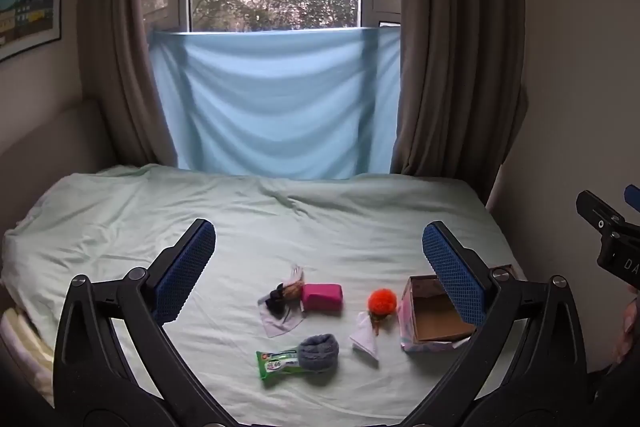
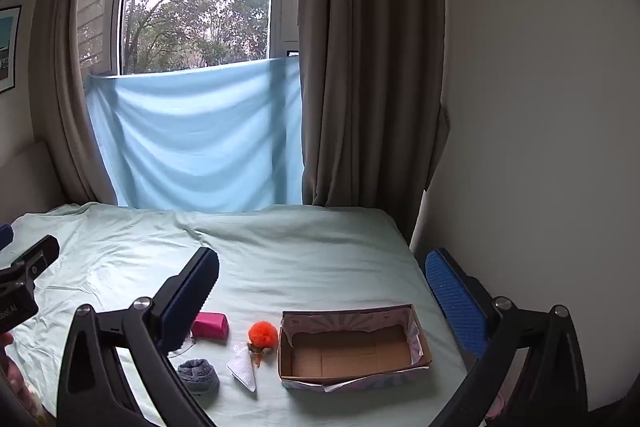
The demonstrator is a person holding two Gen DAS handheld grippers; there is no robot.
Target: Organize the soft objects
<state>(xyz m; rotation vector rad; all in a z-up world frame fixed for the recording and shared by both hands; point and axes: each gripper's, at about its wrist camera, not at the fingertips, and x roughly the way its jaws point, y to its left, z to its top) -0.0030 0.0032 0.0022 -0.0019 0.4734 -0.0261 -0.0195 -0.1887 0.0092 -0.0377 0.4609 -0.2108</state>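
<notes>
Both the left claw and the right claw are spread wide, grasping nothing above the bed, where a cardboard box lies open near the right edge. Left of it lie an orange pompom toy, a white cloth, a pink pouch, a grey rolled sock and a green packet. The right claw's left finger hides the packet, and the dark bundle beside the pouch is hard to make out
</notes>
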